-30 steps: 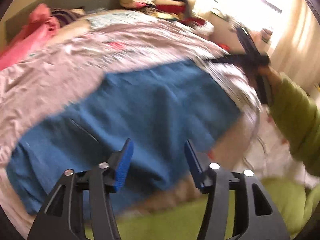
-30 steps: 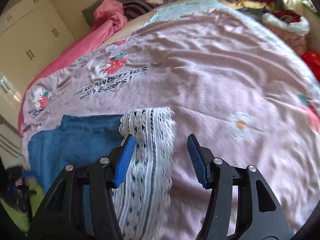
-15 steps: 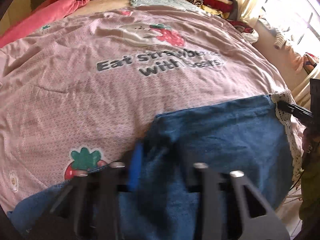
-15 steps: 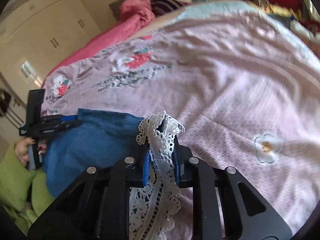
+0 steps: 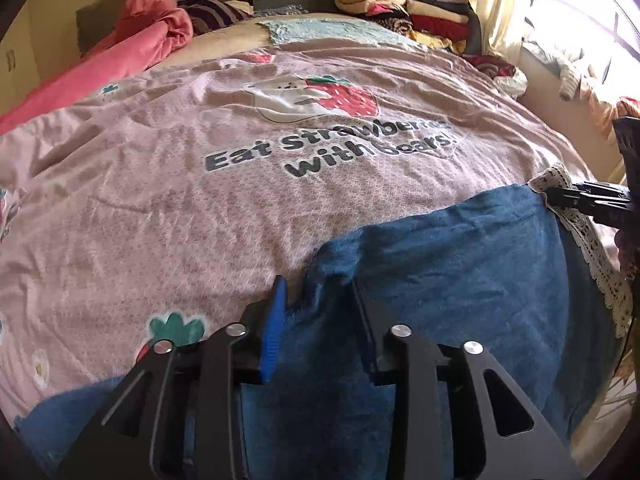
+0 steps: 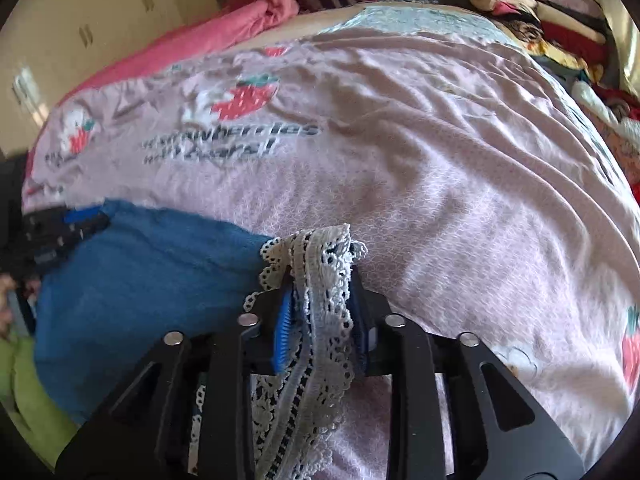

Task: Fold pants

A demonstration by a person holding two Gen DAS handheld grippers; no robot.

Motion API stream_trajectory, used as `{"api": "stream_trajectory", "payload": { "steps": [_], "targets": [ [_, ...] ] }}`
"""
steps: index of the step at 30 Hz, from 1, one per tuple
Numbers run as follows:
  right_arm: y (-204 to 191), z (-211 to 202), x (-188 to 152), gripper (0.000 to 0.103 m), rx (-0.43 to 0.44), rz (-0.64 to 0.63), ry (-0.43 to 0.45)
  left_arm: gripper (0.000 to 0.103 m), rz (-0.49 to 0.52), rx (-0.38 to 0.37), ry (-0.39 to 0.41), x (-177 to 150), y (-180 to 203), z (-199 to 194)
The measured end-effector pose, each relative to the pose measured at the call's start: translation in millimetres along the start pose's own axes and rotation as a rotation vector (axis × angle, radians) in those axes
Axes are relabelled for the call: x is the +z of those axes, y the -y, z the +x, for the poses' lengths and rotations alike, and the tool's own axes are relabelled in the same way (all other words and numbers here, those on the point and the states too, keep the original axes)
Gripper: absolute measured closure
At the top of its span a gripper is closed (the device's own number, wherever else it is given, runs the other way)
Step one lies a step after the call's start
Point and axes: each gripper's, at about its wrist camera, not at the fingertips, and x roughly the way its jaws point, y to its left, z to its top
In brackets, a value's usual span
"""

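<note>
The blue pants [image 5: 452,280] with a white lace hem [image 5: 580,232] lie flat on the pink bedspread [image 5: 200,184] near its front edge. My left gripper [image 5: 318,304] is shut on a fold of blue fabric at the pants' far edge. My right gripper [image 6: 320,312] is shut on the lace hem [image 6: 320,264], bunched between its jaws. The blue pants [image 6: 144,264] stretch left from there. Each gripper shows in the other's view: the right one [image 5: 576,200] at the hem, the left one [image 6: 68,224] at the opposite corner.
The bedspread carries a strawberry print and lettering [image 5: 332,148]. A pink blanket [image 5: 132,48] lies at the head of the bed. Stacked folded clothes [image 5: 404,4] sit at the far right by a window. A green sleeve [image 6: 24,392] shows at lower left.
Both grippers went from open to shut: the right closed on the lace hem, the left on the blue fabric. The left view swung to face the bedspread and settled.
</note>
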Motion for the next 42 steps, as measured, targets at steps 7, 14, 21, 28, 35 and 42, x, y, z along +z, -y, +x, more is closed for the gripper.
{"api": "stream_trajectory", "payload": {
  "steps": [7,14,21,28,35,42],
  "targets": [
    [5,-93,-39,0.065,0.066,0.094,0.142,0.049,-0.087,0.036,0.179,-25,-17,-86],
    [-7,-105,-104,0.064,0.142,0.124,0.061,0.043,-0.169,0.001,0.147,-82,-47,-135],
    [-7,-68,-123,0.062,0.153,0.152,-0.023,0.043,-0.219,0.02,0.039,-114,-71,-128],
    [-29,-75,-122,0.094,0.123,0.063,-0.025,0.042,-0.251,0.084,-0.015,-121,-83,-109],
    [-20,-82,-127,0.094,-0.006,0.092,-0.079,0.042,-0.271,0.084,-0.01,-122,-92,-111],
    [-15,-82,-130,0.082,0.001,0.127,-0.064,0.042,-0.282,0.057,-0.007,-125,-96,-110]
  ]
}}
